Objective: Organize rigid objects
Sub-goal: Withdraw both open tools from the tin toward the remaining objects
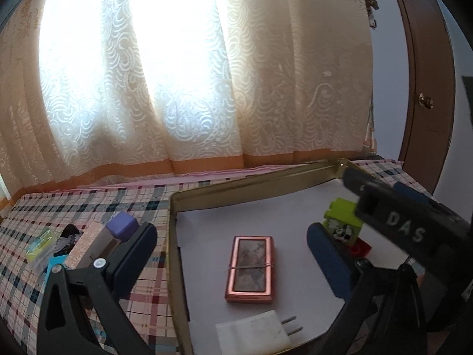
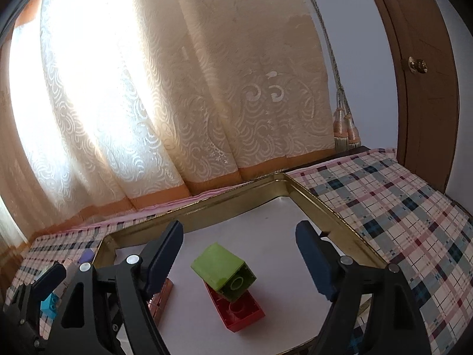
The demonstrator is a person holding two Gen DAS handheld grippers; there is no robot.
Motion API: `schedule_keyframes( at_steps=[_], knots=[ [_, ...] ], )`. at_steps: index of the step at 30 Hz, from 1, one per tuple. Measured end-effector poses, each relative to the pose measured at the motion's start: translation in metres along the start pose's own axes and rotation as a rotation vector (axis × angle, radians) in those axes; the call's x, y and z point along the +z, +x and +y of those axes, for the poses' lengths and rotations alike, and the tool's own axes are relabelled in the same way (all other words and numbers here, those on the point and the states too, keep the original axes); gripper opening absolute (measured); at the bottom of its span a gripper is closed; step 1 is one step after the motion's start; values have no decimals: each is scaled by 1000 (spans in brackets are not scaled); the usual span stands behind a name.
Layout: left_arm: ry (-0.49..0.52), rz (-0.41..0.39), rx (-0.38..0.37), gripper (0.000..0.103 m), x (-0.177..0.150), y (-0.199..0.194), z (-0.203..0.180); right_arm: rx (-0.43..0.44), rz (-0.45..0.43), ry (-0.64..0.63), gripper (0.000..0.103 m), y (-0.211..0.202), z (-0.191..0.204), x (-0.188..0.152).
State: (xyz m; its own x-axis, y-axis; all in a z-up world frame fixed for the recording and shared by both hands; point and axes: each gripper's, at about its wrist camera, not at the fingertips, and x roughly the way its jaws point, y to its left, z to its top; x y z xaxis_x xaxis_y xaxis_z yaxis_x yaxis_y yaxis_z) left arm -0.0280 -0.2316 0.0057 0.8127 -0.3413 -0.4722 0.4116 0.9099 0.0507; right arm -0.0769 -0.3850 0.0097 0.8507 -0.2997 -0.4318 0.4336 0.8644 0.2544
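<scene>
Left gripper point(image 1: 233, 254): black frame, dark blue fingers point(image 1: 139, 245) spread wide, nothing btwn them, pointing fwd and angled slightly down. Right gripper point(image 2: 239, 254): same build, fingers point(image 2: 310, 248) also spread wide, empty, tilted down. In left wrist view, right gripper point(image 1: 384, 216) reaches in from right, just beside left gripper's right finger.

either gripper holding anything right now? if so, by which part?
Nothing is held. The left gripper is open over the copper-coloured case in the metal tray; the right gripper is open over the green block, which rests tilted on the red brick.
</scene>
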Motion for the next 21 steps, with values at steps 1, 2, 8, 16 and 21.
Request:
schedule_keyframes(
  at_steps=[1, 2, 8, 16, 21],
  knots=[
    [-2, -1, 2, 103, 0, -1, 1, -3, -12, 1, 81, -2, 0, 0],
    [-4, -3, 8, 103, -1, -2, 3, -5, -26, 2, 81, -4, -1, 0],
    [-41, -56, 67, 102, 2, -12, 19, -66, -206, -26, 81, -28, 1, 2],
    [-74, -96, 168, 102, -1, -18, 50, -48, -331, -31, 81, -44, 3, 0],
    [-61, -119, 229, 102, -9, -21, 59, -56, -354, -96, 81, -49, 15, -5]
  ],
)
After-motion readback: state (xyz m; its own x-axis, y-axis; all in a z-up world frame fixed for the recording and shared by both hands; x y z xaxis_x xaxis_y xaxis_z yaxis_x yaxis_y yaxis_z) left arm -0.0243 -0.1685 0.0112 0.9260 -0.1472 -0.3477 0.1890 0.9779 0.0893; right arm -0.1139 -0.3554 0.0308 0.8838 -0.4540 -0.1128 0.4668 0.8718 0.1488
